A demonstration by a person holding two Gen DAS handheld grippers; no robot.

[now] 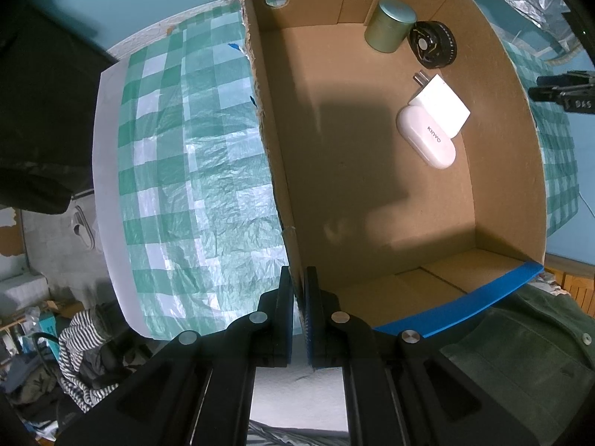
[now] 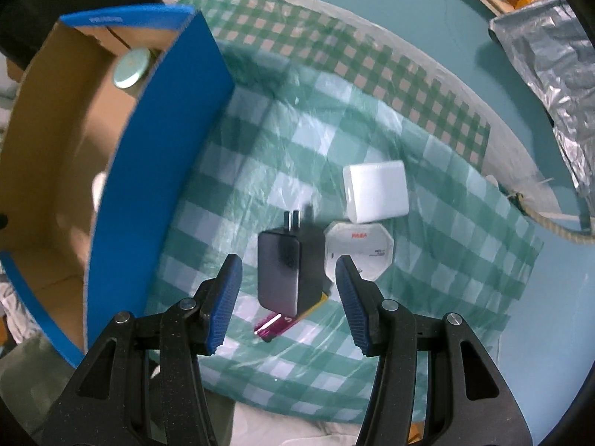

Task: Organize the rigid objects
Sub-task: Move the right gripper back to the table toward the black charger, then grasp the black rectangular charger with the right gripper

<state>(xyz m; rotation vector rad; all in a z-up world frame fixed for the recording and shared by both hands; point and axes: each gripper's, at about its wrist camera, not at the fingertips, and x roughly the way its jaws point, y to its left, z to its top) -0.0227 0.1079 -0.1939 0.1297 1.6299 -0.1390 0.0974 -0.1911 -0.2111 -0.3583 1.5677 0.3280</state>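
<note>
My left gripper [image 1: 299, 278] is shut on the near left wall of the cardboard box [image 1: 275, 171]. Inside the box lie a green tin [image 1: 388, 26], a black round disc [image 1: 433, 44], a white plug adapter [image 1: 440, 102] and a white oval case [image 1: 425, 135]. In the right wrist view my right gripper [image 2: 288, 271] hangs open just above a black plug charger [image 2: 288, 265] on the checked cloth, its fingers on either side and apart from it. A magenta stick [image 2: 273, 325] lies under the charger. A white octagonal box [image 2: 359, 251] and a white block [image 2: 375, 191] sit beside it.
The box's blue outer wall [image 2: 156, 171] stands left of the charger. The green checked cloth [image 1: 186, 148] covers the table left of the box. Crumpled foil [image 2: 550, 74] and a rope [image 2: 550, 223] lie at the right. Clothes [image 1: 85, 353] pile below the table edge.
</note>
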